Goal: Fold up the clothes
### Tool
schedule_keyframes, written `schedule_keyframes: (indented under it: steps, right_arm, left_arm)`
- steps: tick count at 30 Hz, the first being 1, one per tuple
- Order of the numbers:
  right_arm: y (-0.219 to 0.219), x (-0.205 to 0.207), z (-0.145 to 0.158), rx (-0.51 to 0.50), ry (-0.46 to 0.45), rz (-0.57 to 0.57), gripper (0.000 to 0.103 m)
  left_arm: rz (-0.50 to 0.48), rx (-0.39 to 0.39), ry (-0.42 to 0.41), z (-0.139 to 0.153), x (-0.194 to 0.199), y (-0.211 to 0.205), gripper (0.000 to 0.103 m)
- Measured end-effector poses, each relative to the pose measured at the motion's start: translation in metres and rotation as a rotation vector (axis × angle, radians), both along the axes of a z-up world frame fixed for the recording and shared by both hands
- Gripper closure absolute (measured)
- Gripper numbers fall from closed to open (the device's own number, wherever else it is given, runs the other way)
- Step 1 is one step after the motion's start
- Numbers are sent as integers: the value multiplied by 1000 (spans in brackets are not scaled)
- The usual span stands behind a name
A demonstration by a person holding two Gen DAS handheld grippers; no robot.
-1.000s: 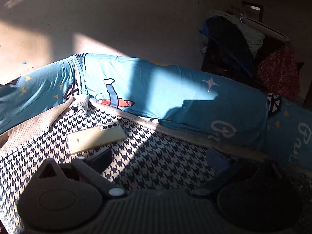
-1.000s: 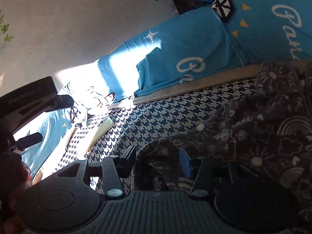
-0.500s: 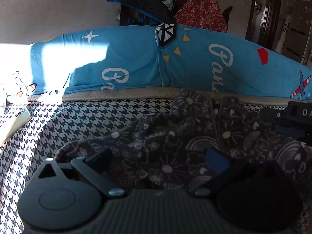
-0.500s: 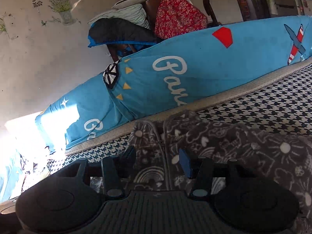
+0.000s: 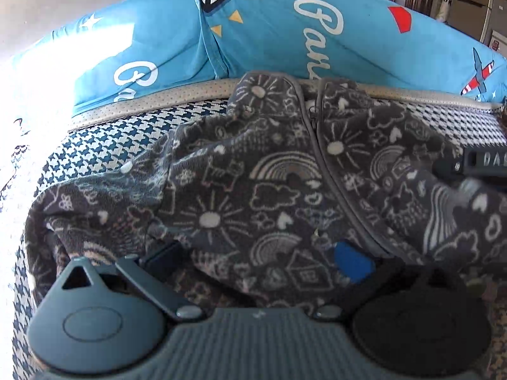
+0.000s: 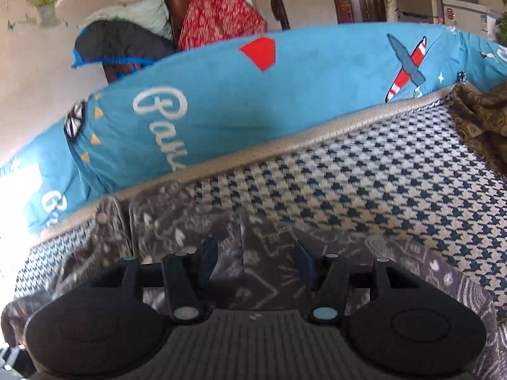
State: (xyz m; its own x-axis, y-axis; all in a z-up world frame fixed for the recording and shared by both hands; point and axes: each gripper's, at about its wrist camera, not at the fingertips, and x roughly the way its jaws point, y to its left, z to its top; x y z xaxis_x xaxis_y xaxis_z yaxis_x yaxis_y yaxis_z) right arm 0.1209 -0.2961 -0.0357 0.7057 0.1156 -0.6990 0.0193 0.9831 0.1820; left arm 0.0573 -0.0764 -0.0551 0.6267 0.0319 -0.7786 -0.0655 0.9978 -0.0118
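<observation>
Left wrist view: my left hand-held gripper hangs low over the dark printed fleece jacket, which lies spread, zip side up, on the houndstooth bed cover. The jaws stand wide apart with nothing pressed between them; the blue pad and its partner straddle the cloth near the zip. I judge this placement is a set-up for taking hold of the near hem or front panel. The jacket's collar end reaches the far edge of the bed, against the long blue cushion, so the body lies lengthwise toward me, convenient for a fold across. The jacket's left part is bunched and creased, so it needs flattening first. My right hand-held gripper shows at the right edge, over the jacket's right side.

Right wrist view: my right hand-held gripper sits over the jacket, jaws parted and opening, cloth below them but not pinched. The picture is blurred here, so I cannot tell whether the pads touch the fabric. The bare bed cover stretches off to the right, leaving room for the fold. A brown patterned cloth lies at the far right corner, well apart from the work.
</observation>
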Motion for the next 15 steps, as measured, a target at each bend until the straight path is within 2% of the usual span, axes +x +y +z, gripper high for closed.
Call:
schedule_keyframes:
  steps: [4,6,8,10,12,15]
  right_arm:
    - [16,-15,-21,-42,77,145,49]
    - [24,-27,-25,-122,64,213,49]
    - [26,-36,-24,-159,56,275,49]
    - [22,-41,-21,-154,62,328,49]
    - [16,-44,-17,-132,69,366,49]
    - [-3,-39,-7,-26,72,363,49]
  left_arm:
    - [-3,-34,-59,9,2,4,0]
    - [-26,-34,-37,4,5,0,0]
    - [-52,-19,2,-5,7,-7,0]
    - [-74,26,42,-15,11,-17,0]
    - [-86,74,38,-22,8,-22,0]
    - [-89,90,27,-21,7,-22,0]
